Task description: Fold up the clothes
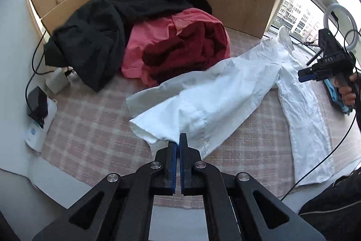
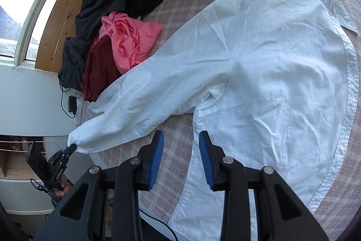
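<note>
The left gripper is pinching the cuff of the white shirt with its fingers closed, drawing the sleeve out toward eight o'clock across the checked desk. The right gripper is hovering with fingers parted, holding nothing. Judging by this, keeping the sleeve taut and flat is helping before folding it across the body.

Soft daylight fills both views, coming from the windows at one to two o'clock in the left view and at nine o'clock in the right view, where the panes are blown out to white. Shadows are faint and diffuse. The white shirt is bright yet keeps its creases. Both pictures are sharp at the centre; fisheye bending curves straight edges, and the corners fall to black.
</note>
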{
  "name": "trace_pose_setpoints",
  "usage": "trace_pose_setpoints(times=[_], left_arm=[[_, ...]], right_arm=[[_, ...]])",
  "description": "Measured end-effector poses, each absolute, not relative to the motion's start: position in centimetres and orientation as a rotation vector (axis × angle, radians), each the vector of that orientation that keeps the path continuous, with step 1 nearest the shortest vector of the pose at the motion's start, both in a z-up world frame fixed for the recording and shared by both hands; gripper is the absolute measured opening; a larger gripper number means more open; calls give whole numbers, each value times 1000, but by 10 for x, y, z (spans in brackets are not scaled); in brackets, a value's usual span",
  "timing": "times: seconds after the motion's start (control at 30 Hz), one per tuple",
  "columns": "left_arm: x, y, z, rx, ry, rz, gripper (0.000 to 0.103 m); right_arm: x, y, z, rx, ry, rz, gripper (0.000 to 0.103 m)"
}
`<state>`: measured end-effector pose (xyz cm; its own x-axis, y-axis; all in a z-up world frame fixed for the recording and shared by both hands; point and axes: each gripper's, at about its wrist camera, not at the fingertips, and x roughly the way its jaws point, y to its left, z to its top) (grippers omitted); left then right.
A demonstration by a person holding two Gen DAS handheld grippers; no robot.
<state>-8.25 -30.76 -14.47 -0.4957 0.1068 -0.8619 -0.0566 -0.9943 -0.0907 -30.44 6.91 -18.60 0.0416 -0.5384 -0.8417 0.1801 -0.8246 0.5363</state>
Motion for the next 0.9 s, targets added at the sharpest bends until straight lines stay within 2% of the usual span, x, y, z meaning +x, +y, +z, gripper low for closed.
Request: trace_pose_setpoints(times=[0.1, 0.2, 0.37, 0.47, 0.57, 0.7, 0.77, 0.87, 0.9], left_arm=[[-87, -324, -155, -1539, -99, 2623, 1], [-88, -317, -156, -1524, -20, 2633, 1], [-69, -290, -119, -1343, 76, 2653, 1], [-86, -318, -154, -1478, 97, 2649, 1], [-114, -346, -199, -1613, 43, 2602, 2], [-131, -342, -218, -1602, 194, 2566, 3], [-136, -344, -225, -1631, 196, 2530, 7], [-140, -349, -231, -1687, 223, 2494, 25], [-141, -351, -231, -1703, 235, 2485, 28]], right_arm=[[-305, 57, -196, 1846, -338, -1813, 32], [-305, 36, -196, 1831, -274, -1803, 32], [-315, -7, -185, 1736, -199, -1806, 32], [-330, -36, -198, 1723, -150, -1812, 32], [-344, -62, -225, 1781, -114, -1776, 32], [-351, -75, -249, 1857, 9, -1809, 32], [-352, -73, -252, 1865, -2, -1816, 32], [-355, -69, -253, 1876, -15, -1833, 30], [-355, -68, -253, 1880, -13, -1839, 29]])
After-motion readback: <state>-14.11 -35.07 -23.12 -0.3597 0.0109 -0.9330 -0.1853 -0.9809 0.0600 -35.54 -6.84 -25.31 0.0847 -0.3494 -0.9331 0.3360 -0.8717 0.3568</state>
